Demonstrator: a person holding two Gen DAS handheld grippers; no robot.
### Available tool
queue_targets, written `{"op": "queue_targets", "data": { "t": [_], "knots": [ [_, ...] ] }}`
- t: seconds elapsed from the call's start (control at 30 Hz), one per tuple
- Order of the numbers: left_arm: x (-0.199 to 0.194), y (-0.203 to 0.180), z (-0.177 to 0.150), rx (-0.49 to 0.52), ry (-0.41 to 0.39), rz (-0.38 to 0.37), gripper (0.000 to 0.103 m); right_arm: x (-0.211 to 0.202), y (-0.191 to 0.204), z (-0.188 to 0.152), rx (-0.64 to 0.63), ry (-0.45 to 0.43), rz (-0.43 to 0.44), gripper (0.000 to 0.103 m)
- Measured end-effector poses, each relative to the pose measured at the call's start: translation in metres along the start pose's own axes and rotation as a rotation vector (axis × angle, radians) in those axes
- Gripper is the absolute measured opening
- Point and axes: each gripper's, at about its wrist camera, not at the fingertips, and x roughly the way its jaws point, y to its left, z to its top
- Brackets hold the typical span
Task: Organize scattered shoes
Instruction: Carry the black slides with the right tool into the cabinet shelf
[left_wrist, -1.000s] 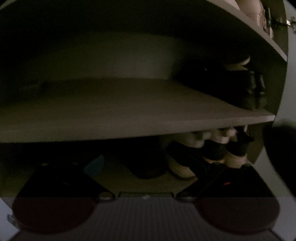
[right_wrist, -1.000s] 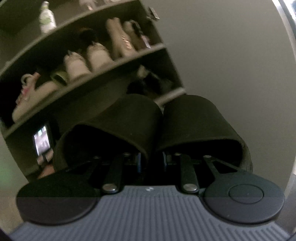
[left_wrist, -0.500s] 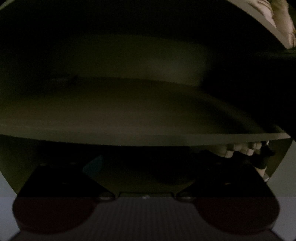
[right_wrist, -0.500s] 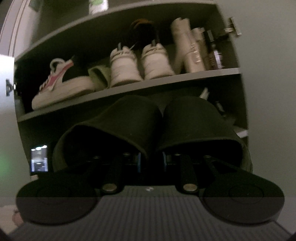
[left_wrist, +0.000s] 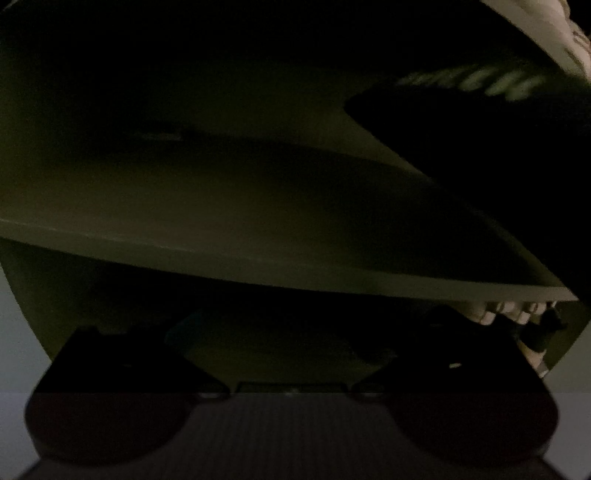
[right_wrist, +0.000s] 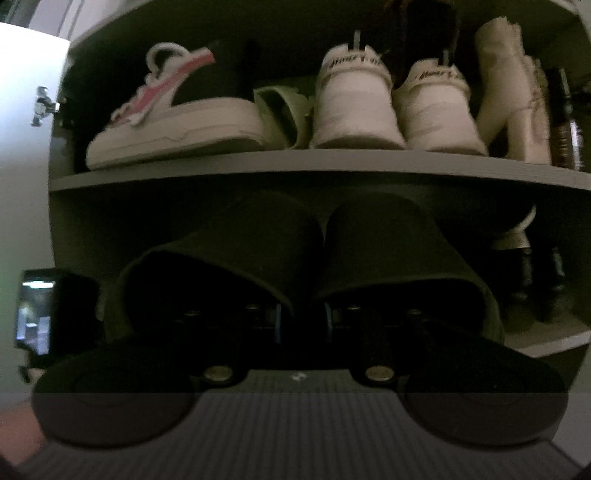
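Observation:
My right gripper (right_wrist: 301, 317) is shut on a pair of black slippers (right_wrist: 236, 243), one finger inside each, pinching their inner walls together. The pair hangs in front of the dark middle shelf opening of a grey shoe cabinet, just under the upper shelf board (right_wrist: 295, 166). In the left wrist view a dark, blurred slipper shape (left_wrist: 498, 166) with pale tread marks reaches in from the right over the bare middle shelf (left_wrist: 258, 221). My left gripper (left_wrist: 291, 350) is open below that shelf's front edge, its fingers wide apart around nothing.
The upper shelf carries a white and pink sneaker (right_wrist: 173, 122), a green slide (right_wrist: 284, 114), a white sneaker pair (right_wrist: 354, 107) and beige boots (right_wrist: 509, 110). Dark heeled shoes (right_wrist: 532, 273) stand at the middle shelf's right end. White-soled shoes (left_wrist: 506, 310) sit on the lower shelf.
The right view has swung from tilted to square on the cabinet and come closer, slippers still held. In the left view the dark slipper has come in from the right over the shelf.

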Motion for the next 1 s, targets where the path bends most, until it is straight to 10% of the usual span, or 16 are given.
{"op": "queue_targets", "data": {
  "t": [1.0],
  "knots": [
    [0.003, -0.01, -0.005, 0.021, 0.023, -0.065, 0.102, 0.126, 0.002, -0.011, 0.112, 0.121, -0.061, 0.028]
  ]
}}
